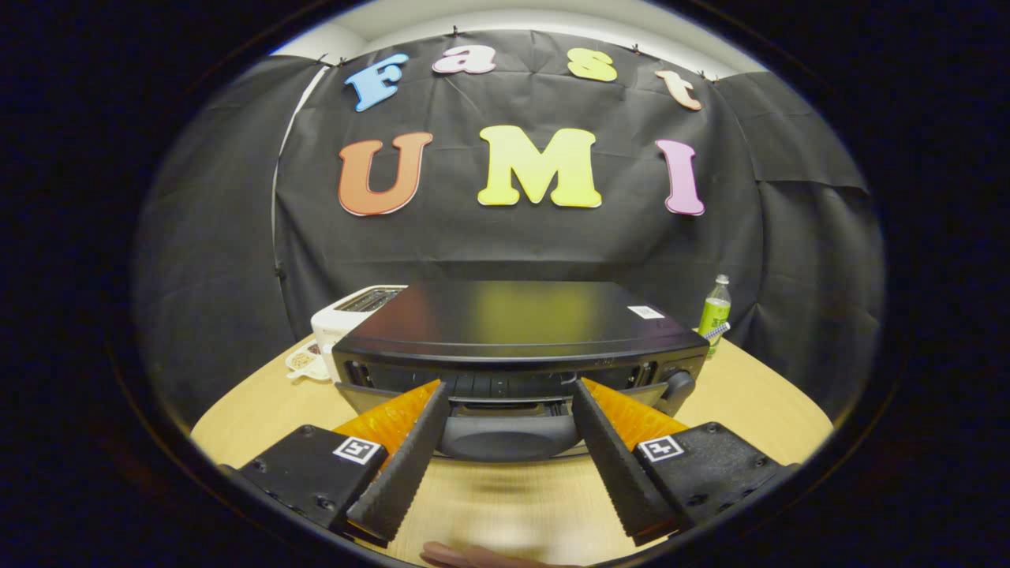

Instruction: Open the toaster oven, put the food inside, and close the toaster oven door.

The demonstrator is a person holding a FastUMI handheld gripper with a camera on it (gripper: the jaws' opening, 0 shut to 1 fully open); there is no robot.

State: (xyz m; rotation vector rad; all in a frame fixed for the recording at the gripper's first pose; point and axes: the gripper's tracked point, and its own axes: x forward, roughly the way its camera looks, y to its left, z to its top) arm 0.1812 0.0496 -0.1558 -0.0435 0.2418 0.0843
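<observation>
A black toaster oven [521, 331] stands on the wooden table [750, 402] just ahead of me, seen from slightly above. Its door is tipped a little way out at the top, and the dark curved door handle [509, 435] lies between my fingers. My gripper [511, 390] is open, one fingertip at each side of the handle's ends, neither finger clearly pressing on it. A small white dish of food [306, 361] sits on the table to the left of the oven.
A white slot toaster [351, 312] stands behind the oven's left corner. A green bottle [716, 313] stands at the back right. A round knob [677, 386] sticks out of the oven's right front. A fingertip [465, 556] shows below the gripper.
</observation>
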